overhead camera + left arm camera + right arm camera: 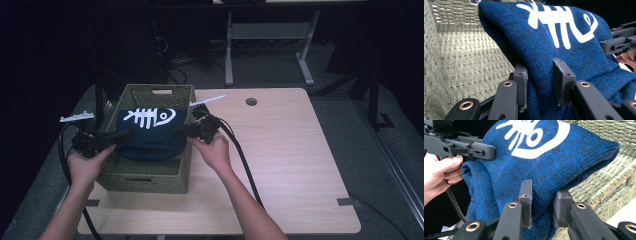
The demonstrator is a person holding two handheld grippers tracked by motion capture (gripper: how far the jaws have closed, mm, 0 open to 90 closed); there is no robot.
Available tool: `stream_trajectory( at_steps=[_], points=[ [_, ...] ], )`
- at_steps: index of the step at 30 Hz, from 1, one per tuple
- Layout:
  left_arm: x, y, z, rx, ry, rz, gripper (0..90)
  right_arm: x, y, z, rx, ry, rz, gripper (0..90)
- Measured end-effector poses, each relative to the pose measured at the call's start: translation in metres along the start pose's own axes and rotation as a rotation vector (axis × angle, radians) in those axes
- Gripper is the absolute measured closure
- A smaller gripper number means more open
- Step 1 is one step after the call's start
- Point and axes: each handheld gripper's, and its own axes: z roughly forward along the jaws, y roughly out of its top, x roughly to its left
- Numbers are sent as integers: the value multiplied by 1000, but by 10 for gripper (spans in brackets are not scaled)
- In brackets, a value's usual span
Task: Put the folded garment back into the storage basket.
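High view first: a blue knit garment [150,135] with a white fish-skeleton print is held over a green woven basket [145,177] that stands toward 9 o'clock on the wooden table [290,160]. The left gripper [122,135] grips the garment's 9 o'clock edge and the right gripper [179,132] its 3 o'clock edge; whether the cloth's underside touches the basket floor is hard to say from here. Left gripper view: both jaws are nearly together, pinching a fold of the knit, with the basket wall at 9 o'clock and the other gripper at 3 o'clock. Right gripper view: these jaws likewise clamp a fold, with basket weave at 3 o'clock and the person's other hand [441,173] at 9 o'clock.
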Motion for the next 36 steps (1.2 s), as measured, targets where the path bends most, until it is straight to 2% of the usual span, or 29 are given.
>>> stream_trajectory(
  at_steps=[13,17,20,27,36],
  points=[
    [16,-7,-5,11,23,-18,671,3,-1,19,19,1,-21,713],
    [20,-8,-5,20,33,-25,671,3,-1,25,26,-7,-17,706],
    [23,-10,-4,29,36,-29,672,4,-2,29,41,-20,-39,697],
    [30,-15,-2,55,50,-33,669,4,-4,37,64,-39,-51,692],
    [30,-15,0,76,81,-26,650,4,-7,43,79,-59,-57,690]
  ],
)
